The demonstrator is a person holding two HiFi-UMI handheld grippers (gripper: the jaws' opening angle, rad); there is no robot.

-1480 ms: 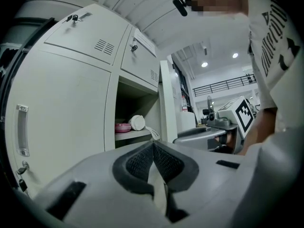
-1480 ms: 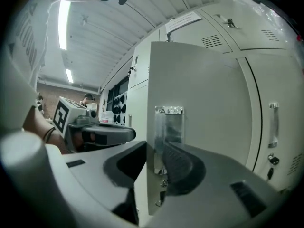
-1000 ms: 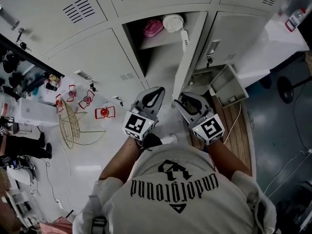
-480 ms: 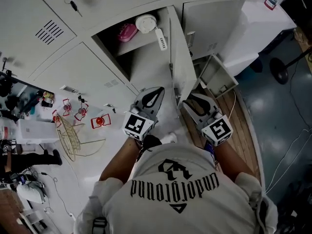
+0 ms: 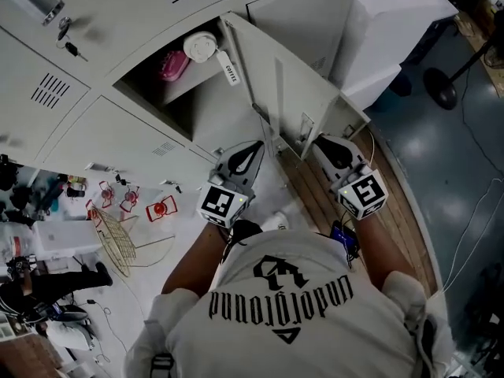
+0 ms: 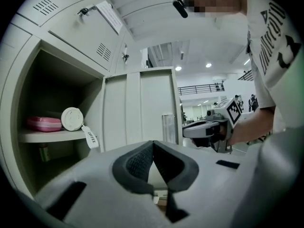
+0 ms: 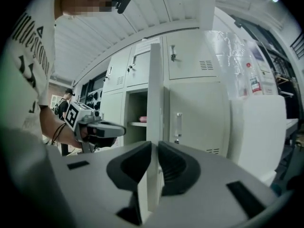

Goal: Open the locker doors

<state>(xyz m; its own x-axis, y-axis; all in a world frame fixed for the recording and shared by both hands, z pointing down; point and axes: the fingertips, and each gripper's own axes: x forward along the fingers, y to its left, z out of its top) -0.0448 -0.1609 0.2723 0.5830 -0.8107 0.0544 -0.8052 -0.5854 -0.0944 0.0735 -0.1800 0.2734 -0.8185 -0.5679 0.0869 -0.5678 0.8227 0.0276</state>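
The right hand-held gripper (image 7: 154,148) has just been closing its jaws and, as far as the warped close view shows, pinches the free edge of the locker door (image 5: 307,85), which stands partway out at its 12 o'clock. At its 9 o'clock the left hand-held gripper (image 6: 153,146) is clenched and empty. Farther off, at 11 o'clock, a pink case (image 6: 42,123) lies on the shelf (image 6: 52,136). The opening step is in hand; the next move calls for swinging the door wider along its hinge arc.

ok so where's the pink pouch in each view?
Head view: pink pouch upper left, on the shelf.
Left gripper view: pouch far left, on the same shelf.
Right gripper view: pouch tiny, just left of the open locker door.
Shared landmark: that door, in all three views.
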